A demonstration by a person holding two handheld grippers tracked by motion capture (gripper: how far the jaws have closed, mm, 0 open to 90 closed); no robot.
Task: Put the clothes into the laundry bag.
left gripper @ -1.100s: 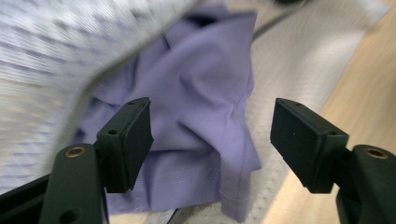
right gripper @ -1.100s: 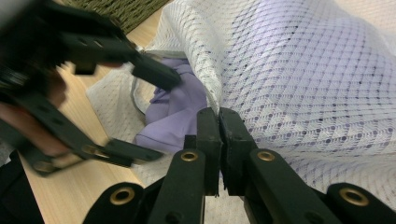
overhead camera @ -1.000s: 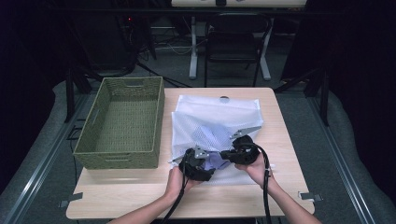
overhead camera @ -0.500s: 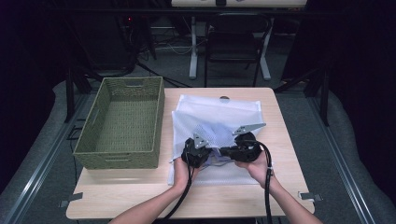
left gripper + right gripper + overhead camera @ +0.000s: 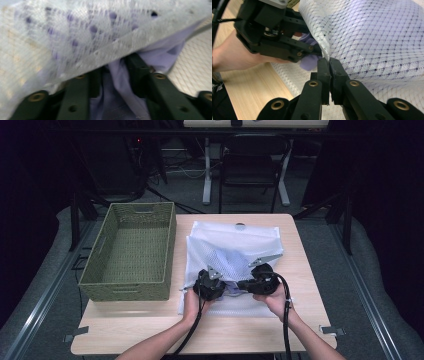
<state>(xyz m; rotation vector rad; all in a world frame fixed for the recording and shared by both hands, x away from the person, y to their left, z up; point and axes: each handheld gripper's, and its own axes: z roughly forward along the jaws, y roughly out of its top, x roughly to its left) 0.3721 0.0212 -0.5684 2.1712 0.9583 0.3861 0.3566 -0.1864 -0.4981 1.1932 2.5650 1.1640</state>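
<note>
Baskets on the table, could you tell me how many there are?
1. The green woven basket stands on the left side of the wooden table, beside the white mesh bag. Nothing is seen inside it.

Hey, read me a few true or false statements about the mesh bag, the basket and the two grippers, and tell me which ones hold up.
1. The right gripper pinches the edge of the white mesh bag. True.
2. The green wicker basket holds folded clothes. False: nothing lies in it.
3. Lilac cloth lies between the left gripper jaws. True.
4. The basket stands right of the bag in the high view. False: it stands left.
</note>
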